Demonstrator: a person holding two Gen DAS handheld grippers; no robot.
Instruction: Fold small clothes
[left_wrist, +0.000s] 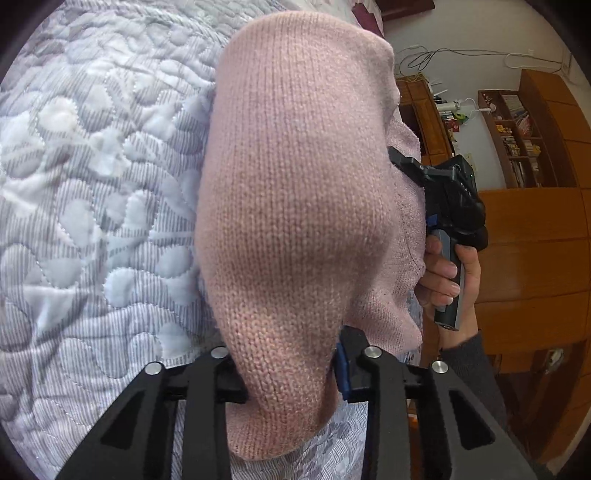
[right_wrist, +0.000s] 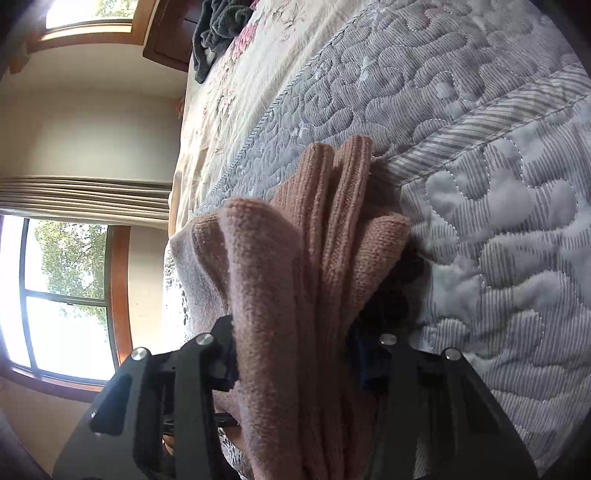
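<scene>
Both grippers — left (left_wrist: 291, 387) and right (right_wrist: 295, 369) — are clenching the pink knit (left_wrist: 295, 192), holding it up over the quilt (left_wrist: 92, 184). This looks like mid-fold; next, the held edges likely need laying down together — evenly.

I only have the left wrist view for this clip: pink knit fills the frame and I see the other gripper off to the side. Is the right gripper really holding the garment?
Observer: Yes. In the right wrist view the right gripper is shut on the pink knit garment, bunched in several folds between its fingers.
Operator: What lies past that bunch?
Observer: The grey quilted bedspread; the garment's far ribbed edges reach toward a striped band in it.
Operator: Anything else on the bed?
Observer: A dark crumpled cloth at the far end, on a floral sheet.
Operator: And the room on that side?
Observer: A wood-framed window with trees outside.
</scene>
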